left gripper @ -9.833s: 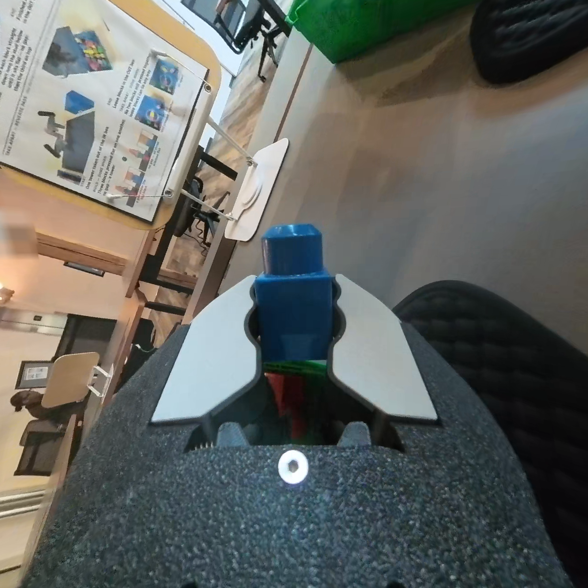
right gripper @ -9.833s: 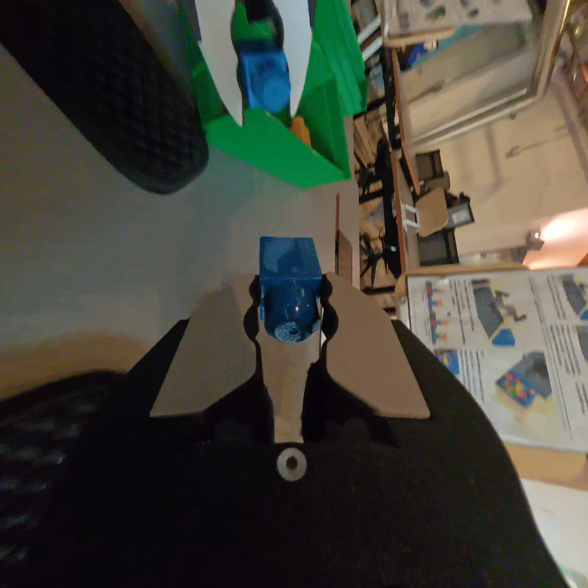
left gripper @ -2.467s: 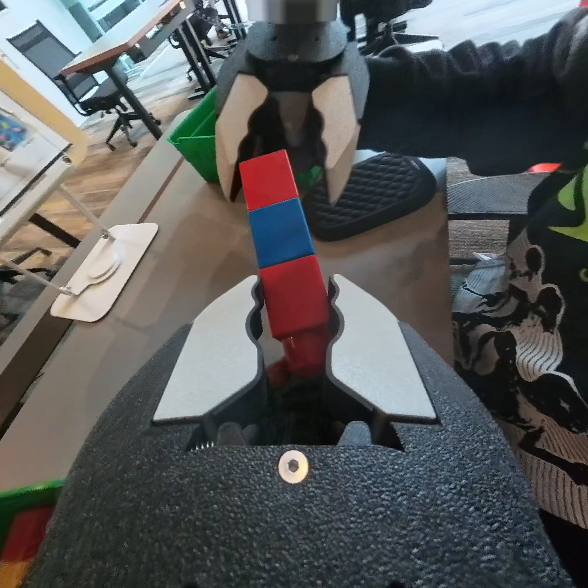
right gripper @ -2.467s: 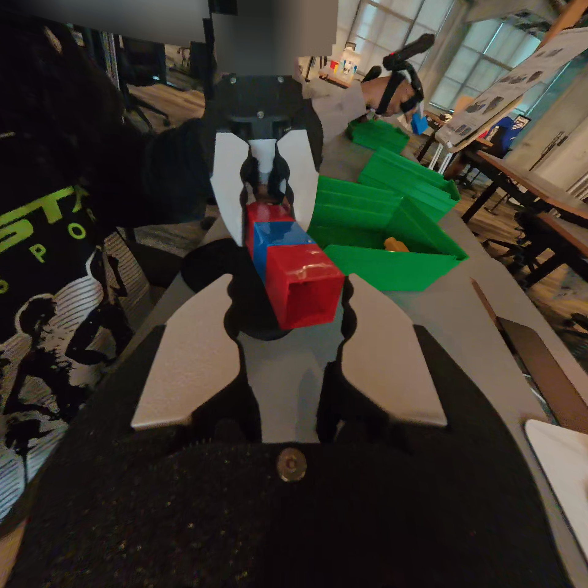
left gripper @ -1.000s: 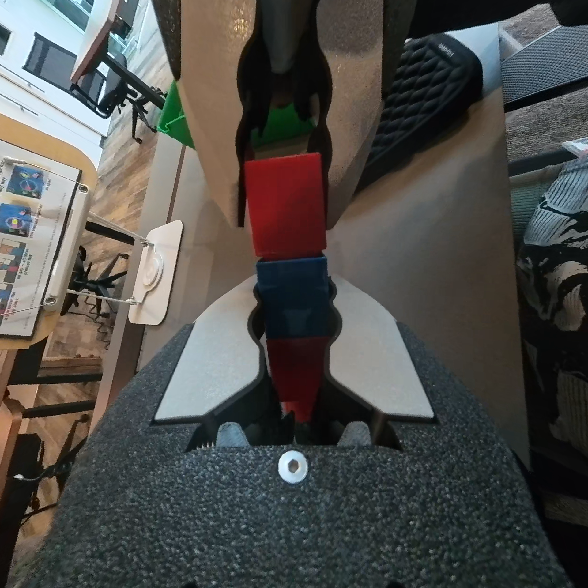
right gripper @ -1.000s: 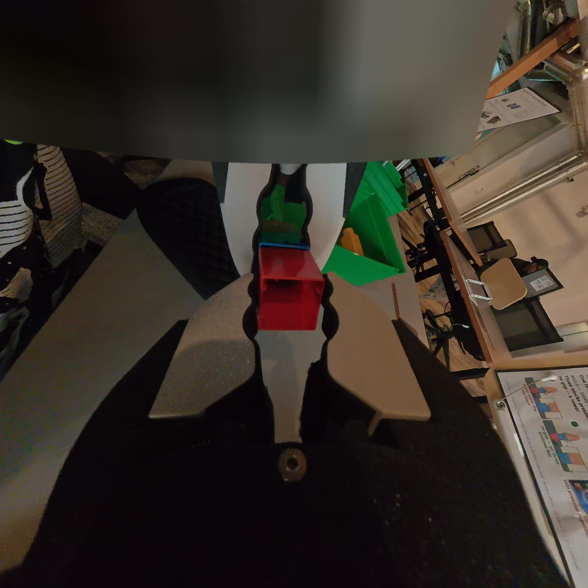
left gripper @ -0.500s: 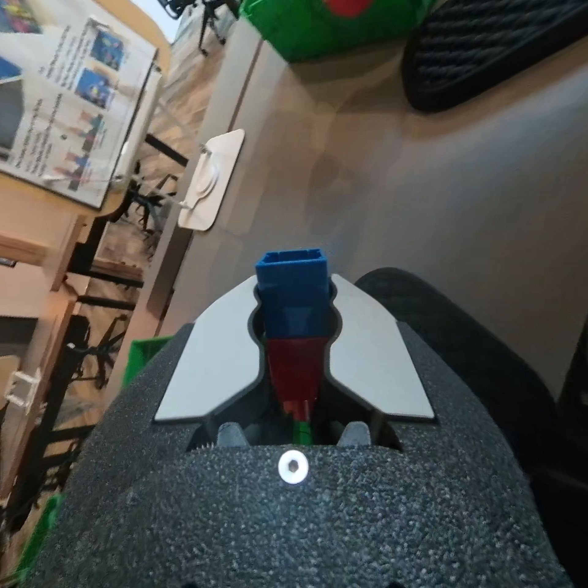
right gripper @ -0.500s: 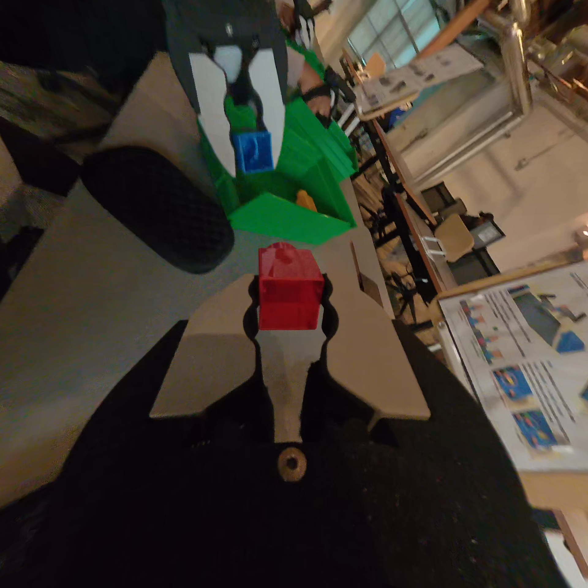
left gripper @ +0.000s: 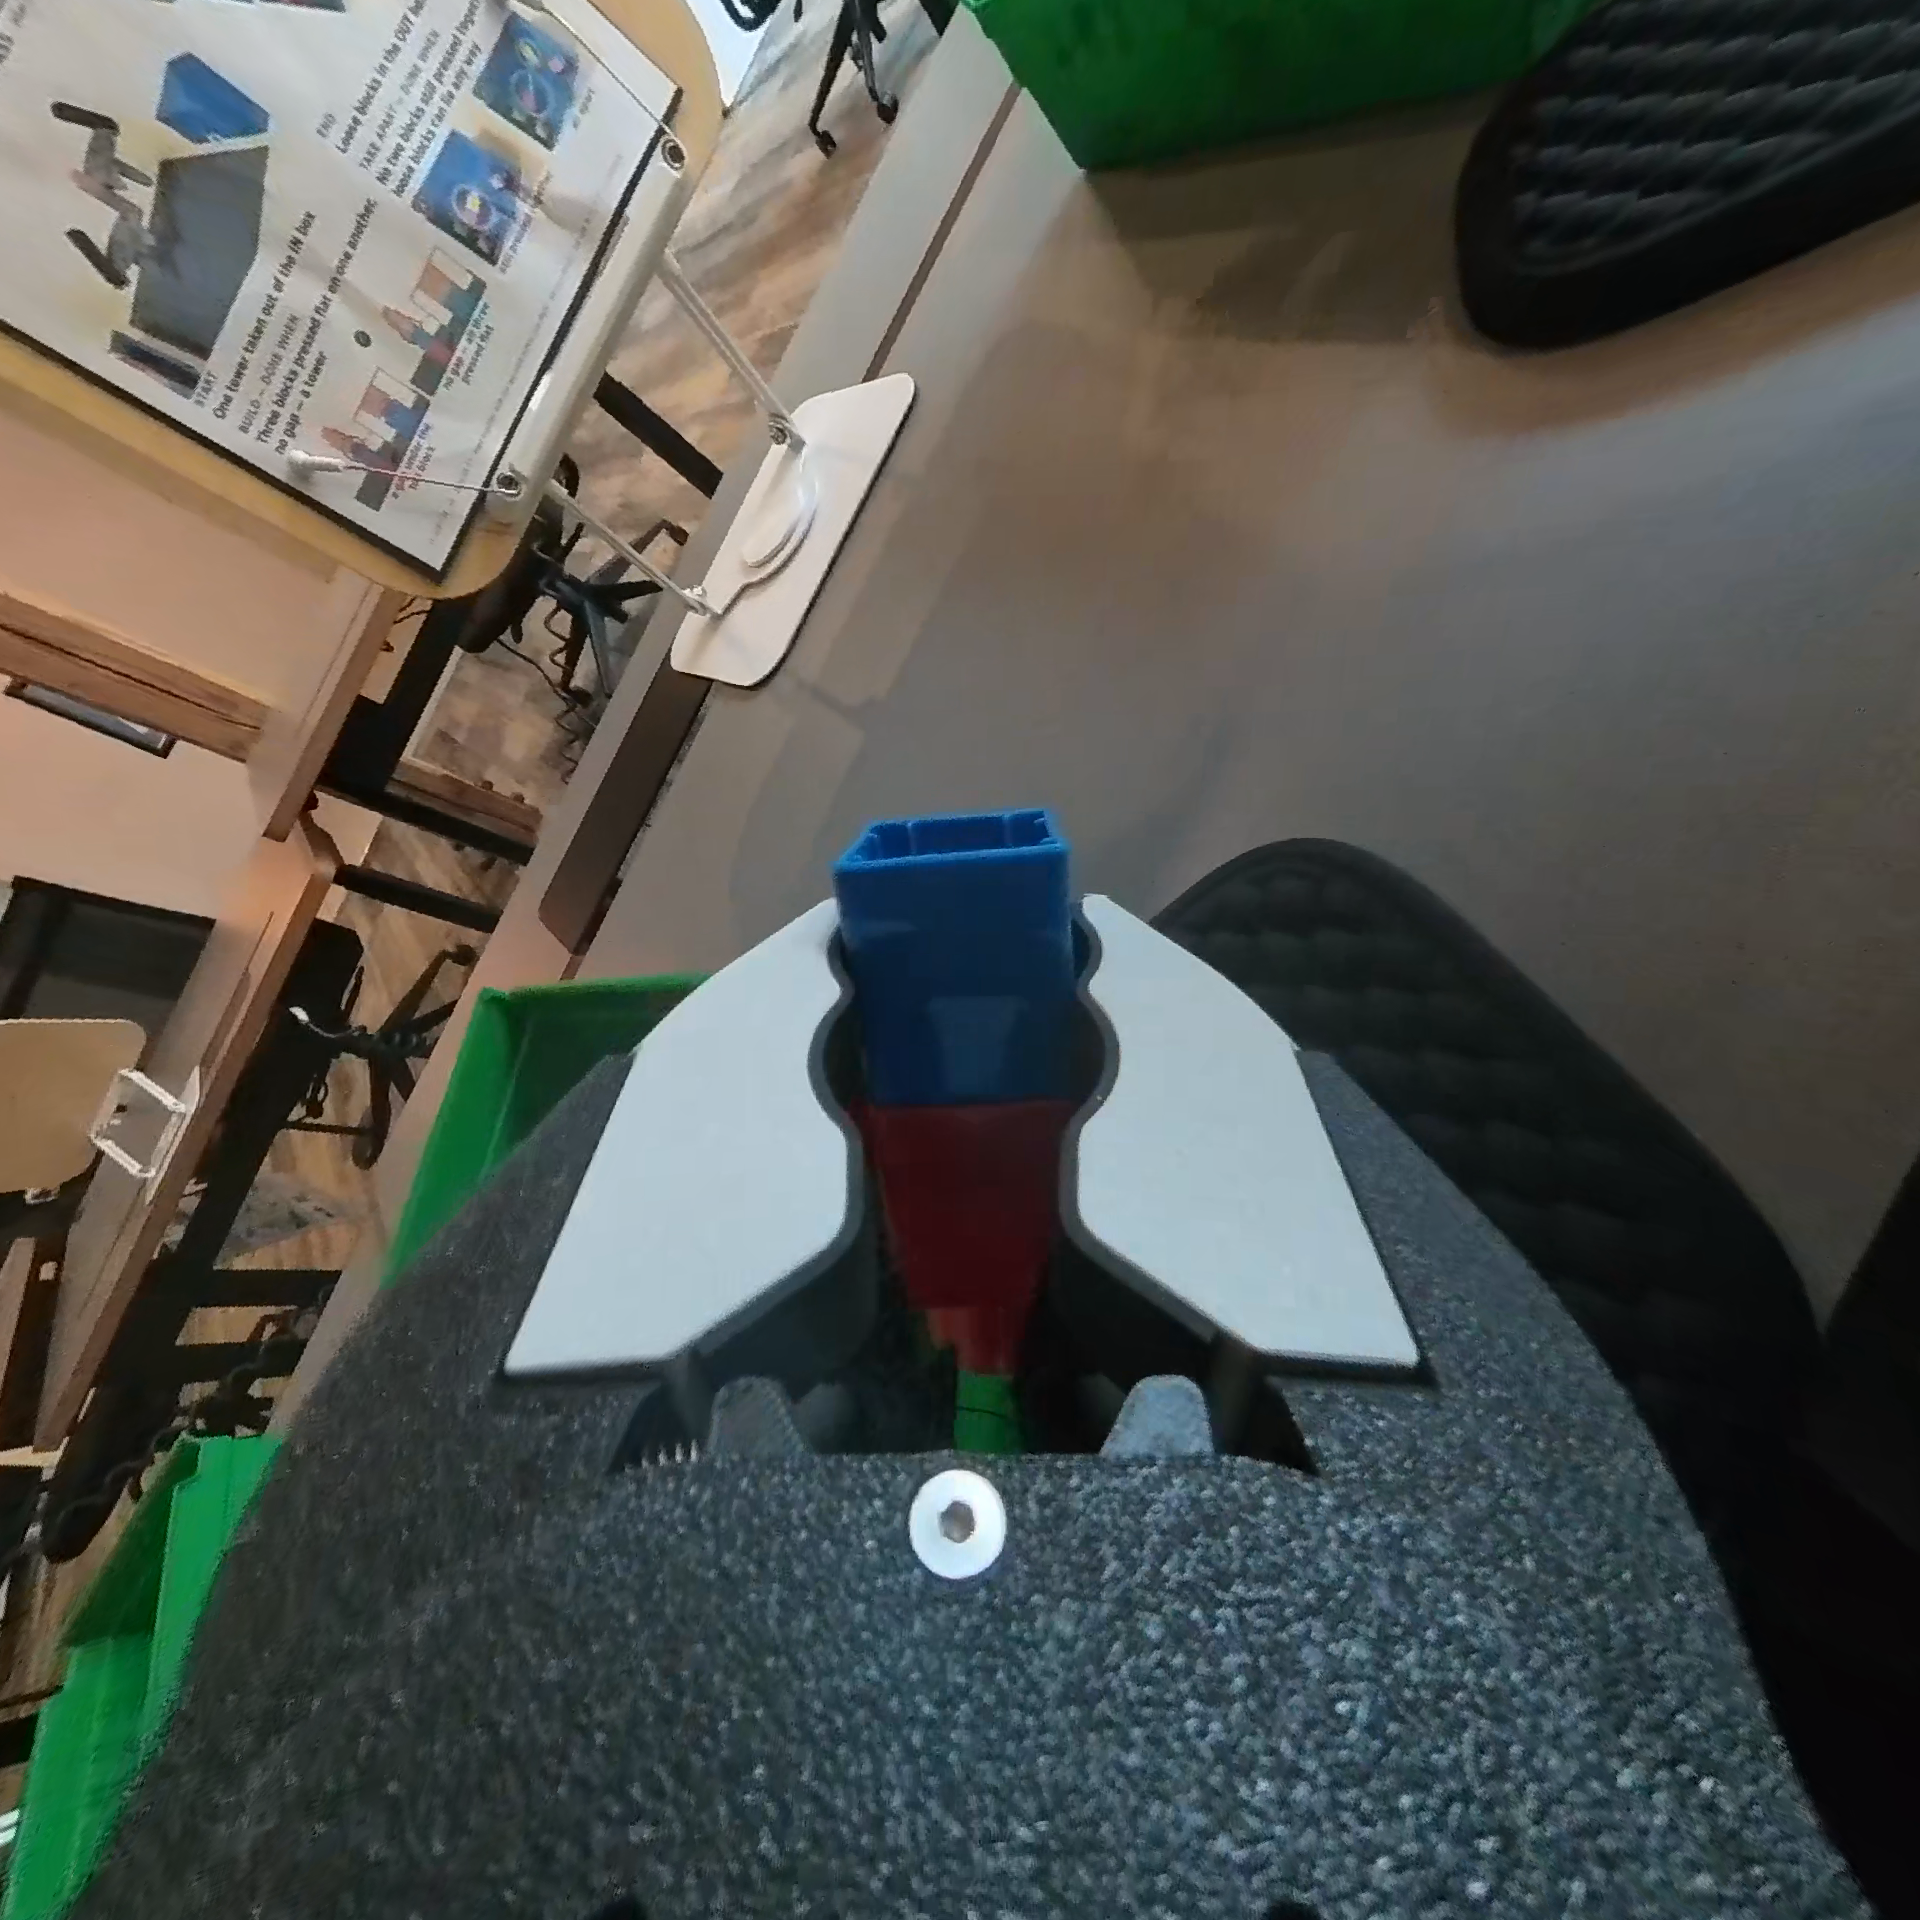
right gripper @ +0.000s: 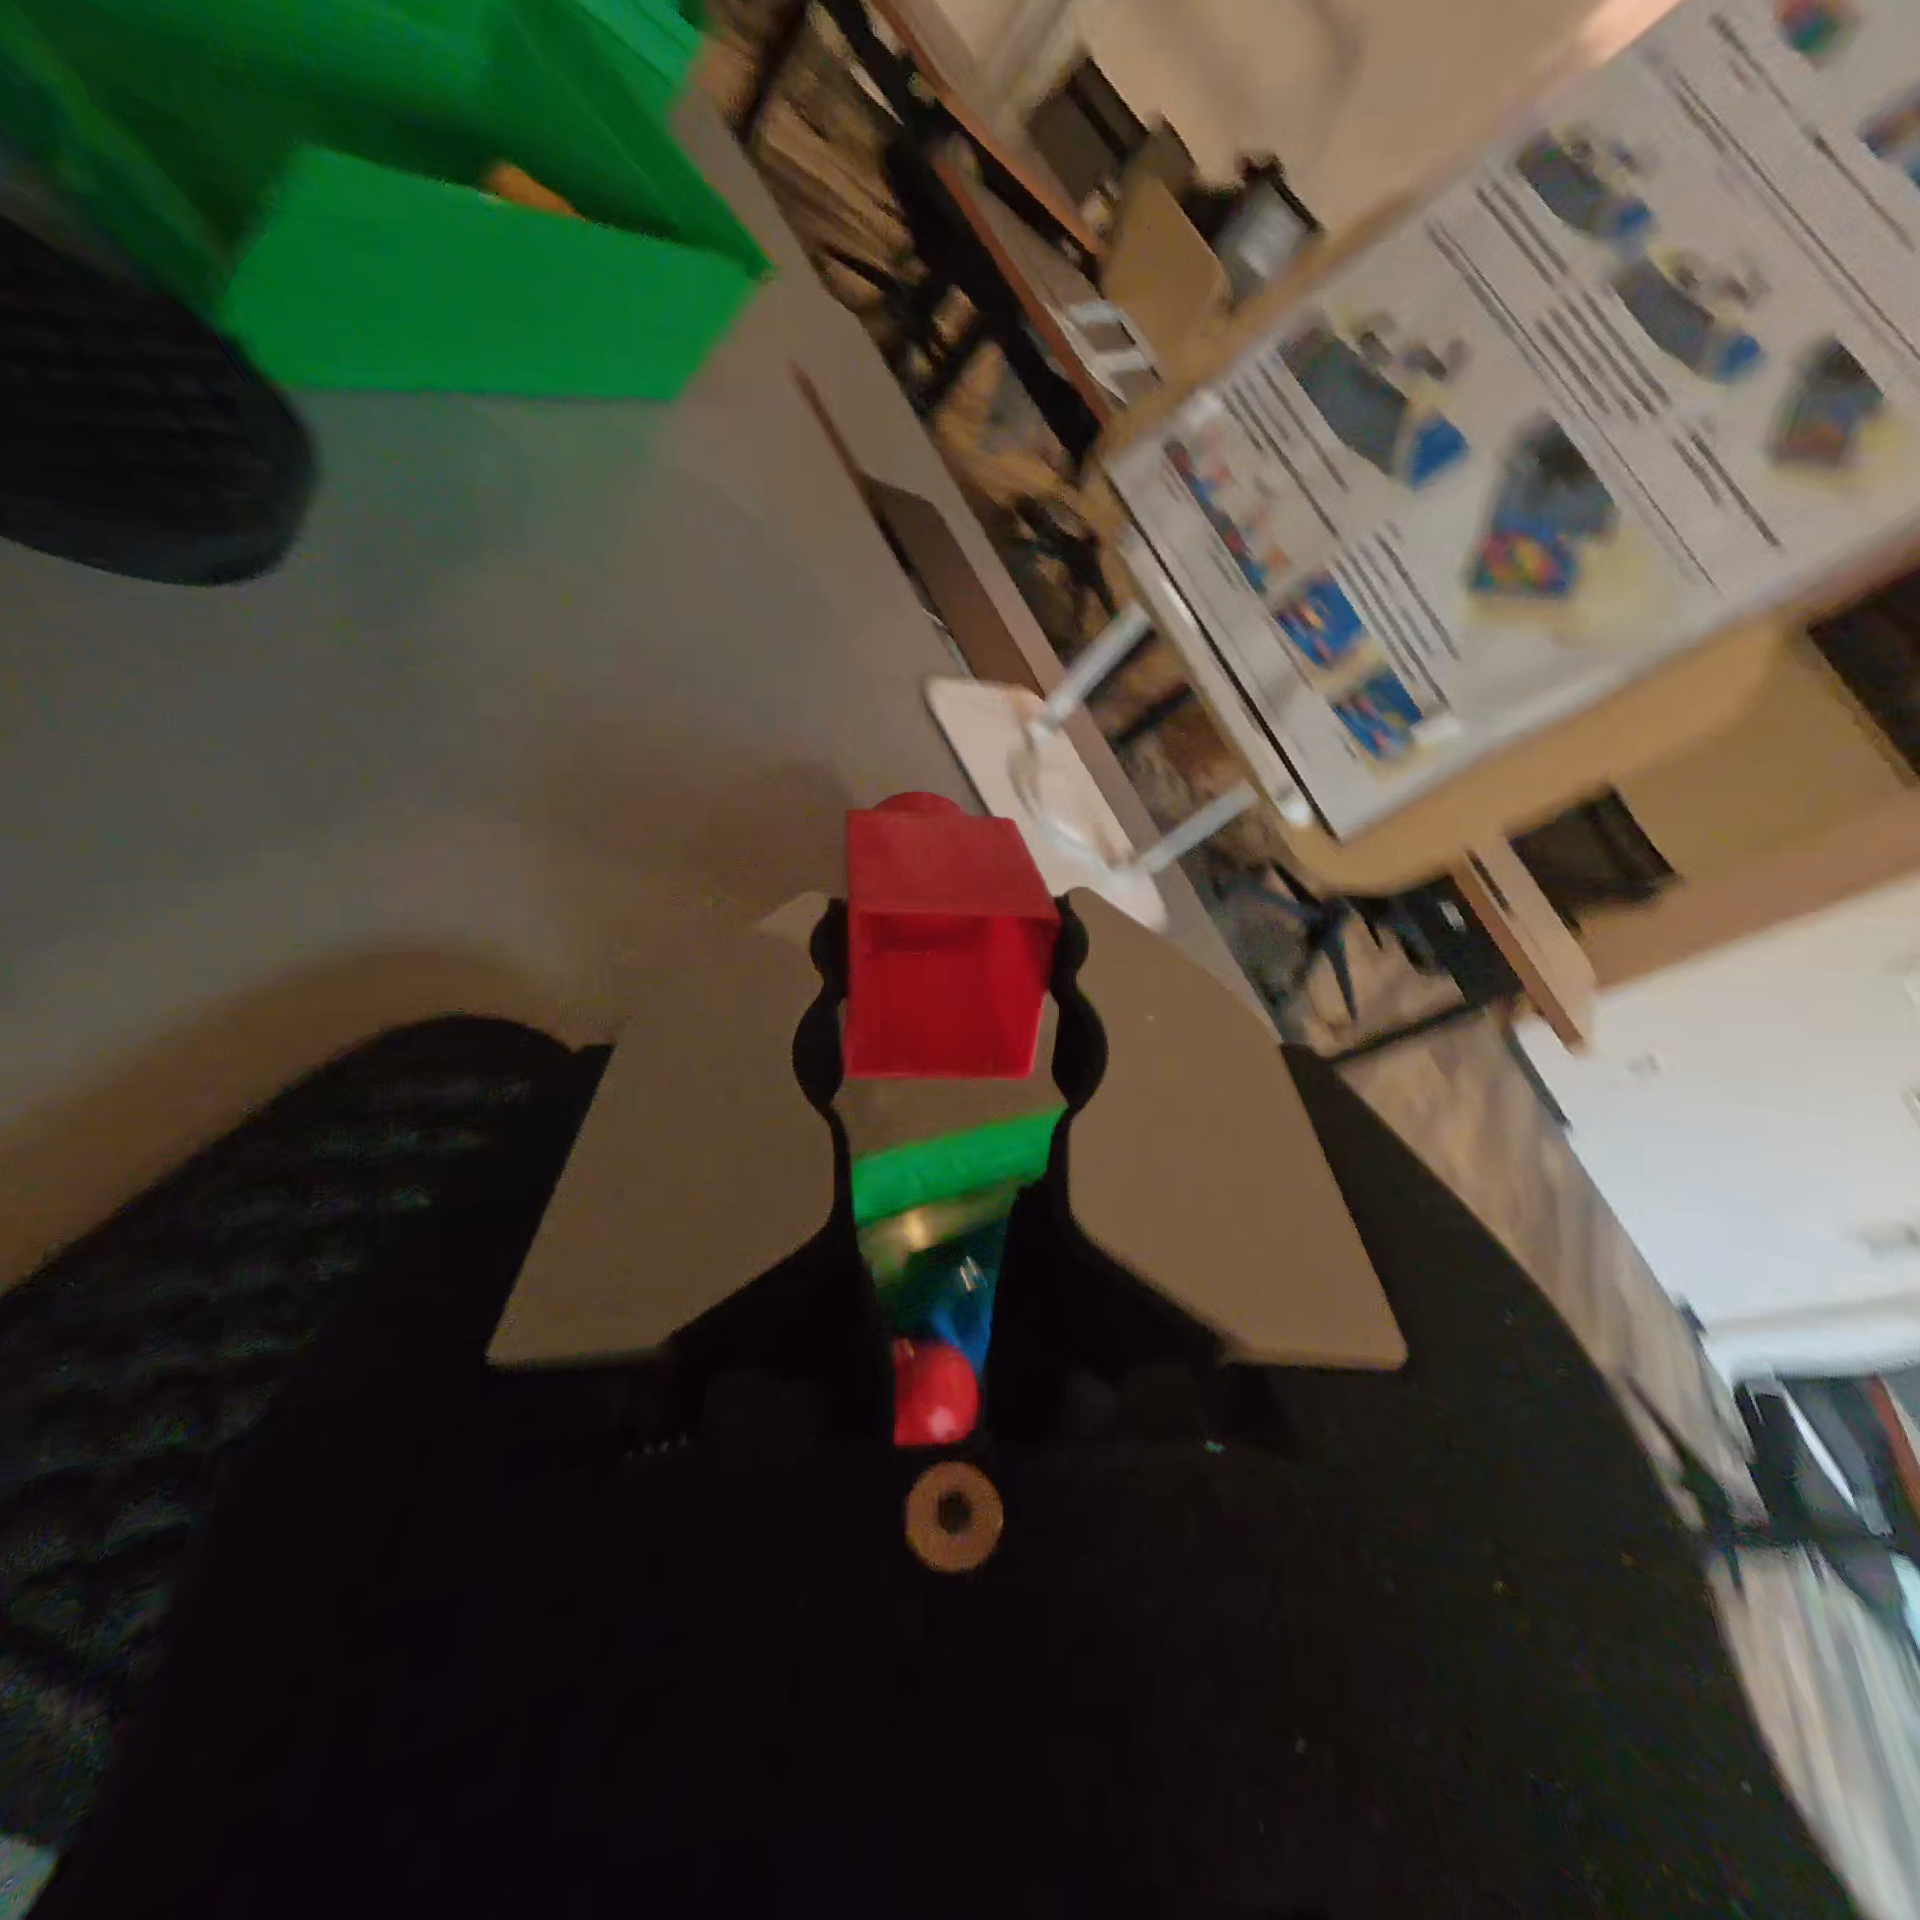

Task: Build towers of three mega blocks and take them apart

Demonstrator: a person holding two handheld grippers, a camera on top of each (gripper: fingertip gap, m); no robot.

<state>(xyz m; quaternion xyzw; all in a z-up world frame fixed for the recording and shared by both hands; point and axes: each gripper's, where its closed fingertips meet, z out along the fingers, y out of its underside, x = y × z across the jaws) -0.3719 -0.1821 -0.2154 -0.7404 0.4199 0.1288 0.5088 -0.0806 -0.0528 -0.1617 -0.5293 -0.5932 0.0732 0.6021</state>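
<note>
Blocks are now split between your two tools: your left gripper (left gripper: 961, 987) stays clamped on the blue block (left gripper: 954, 940), which is still pressed onto a red block (left gripper: 961, 1195) behind it, open end forward. A second ago the third block was joined to that stack; your right gripper (right gripper: 945, 987) has pulled it free and now pinches that lone red block (right gripper: 940, 961) above the table (right gripper: 468, 675), near its far edge beside the white stand base (right gripper: 1023, 769). Green bins (right gripper: 468, 270) sit at the far-left corner.
</note>
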